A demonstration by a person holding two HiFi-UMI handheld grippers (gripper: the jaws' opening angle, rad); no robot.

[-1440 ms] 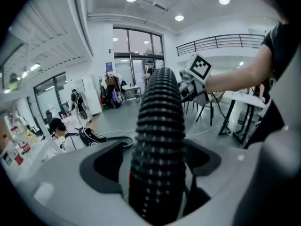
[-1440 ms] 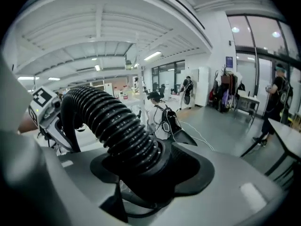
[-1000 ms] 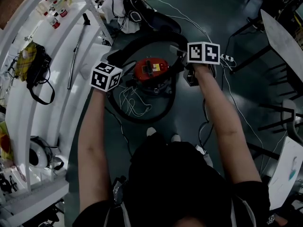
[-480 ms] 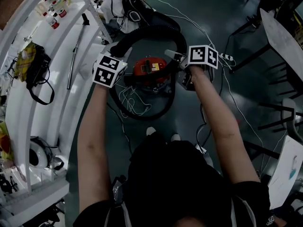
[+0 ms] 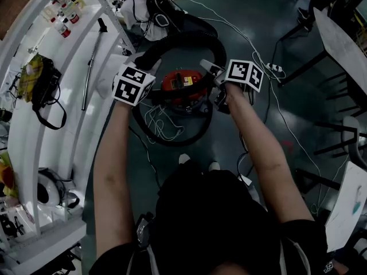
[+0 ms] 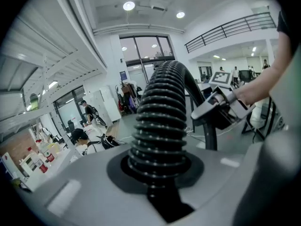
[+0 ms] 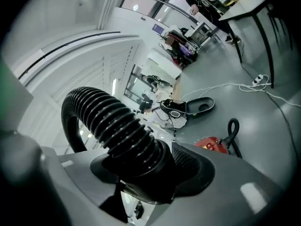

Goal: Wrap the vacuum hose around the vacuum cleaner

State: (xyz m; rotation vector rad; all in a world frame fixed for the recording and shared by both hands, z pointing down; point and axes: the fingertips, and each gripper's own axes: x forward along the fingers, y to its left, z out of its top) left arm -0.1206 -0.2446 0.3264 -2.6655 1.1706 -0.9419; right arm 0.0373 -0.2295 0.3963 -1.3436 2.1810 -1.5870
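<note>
While the person stands over the red vacuum cleaner point(image 5: 182, 85) on the dark floor point(image 5: 258, 10), both grippers hold the black ribbed vacuum hose point(image 5: 186, 39) up in an arch above the machine.

Left gripper point(image 5: 144, 66): its jaws have just been closing and now pinch the corrugated hose, which rises straight out from between them in the left gripper view.

Right gripper point(image 5: 212, 72): its jaws are clamped on the hose where the ribbing meets a smooth black cuff point(image 7: 160, 169). From there the hose bends up and away to that view's left.

Below the left gripper the hose drops to the floor and curves in a loop point(image 5: 172, 143) round the near side of the cleaner, towards the person's feet. Whether the loop touches the cleaner's body I cannot tell. A tangle of white cord point(image 5: 159, 125) lies inside the loop, just beside the cleaner.

White shelving point(image 5: 69, 113) runs along the person's left. It carries a metal tube point(image 5: 92, 62) and a black bag point(image 5: 46, 90). A pale desk point(image 5: 344, 44) stands well apart on the right.
</note>
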